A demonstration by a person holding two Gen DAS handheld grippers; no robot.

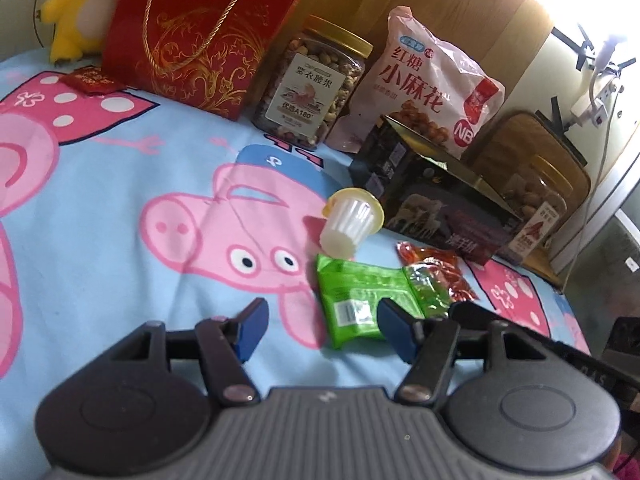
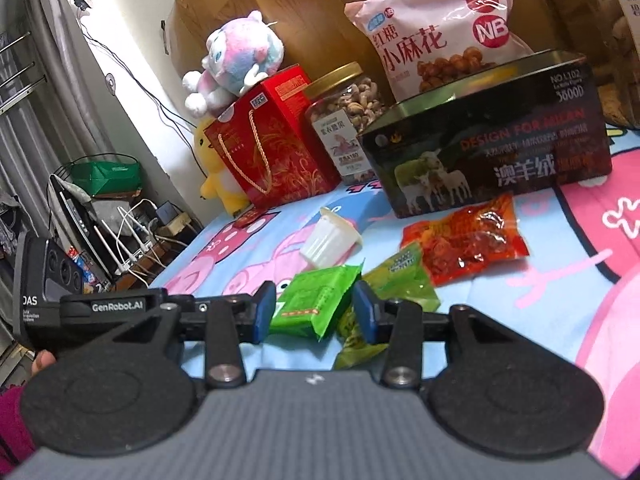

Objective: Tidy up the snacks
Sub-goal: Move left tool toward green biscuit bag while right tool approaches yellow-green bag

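Lying flat on the blue cartoon-pig bedsheet (image 1: 120, 184), the bright green foil snack packet (image 2: 316, 300) sits between the blue pads of the right gripper (image 2: 315, 312), whose jaws stand apart on either side of it; whether the pads actually press on it cannot be told. A second, yellow-green packet (image 2: 400, 276) lies just beside it, touching or slightly under its edge, and a red crinkled packet of dried snacks (image 2: 464, 240) lies beyond that. A small white plastic jelly cup (image 1: 348, 224) lies tipped on its side just behind the green packet. The left gripper (image 1: 320, 330) hovers over the sheet with its jaws spread and nothing between them. Farther back stand a dark rectangular tin box with sheep pictures (image 2: 488, 156), a pink bag of fried dough twists (image 1: 424, 84), a clear jar of cashews with a gold lid (image 1: 312, 84) and a red gift box with a gold cord handle (image 1: 200, 36).
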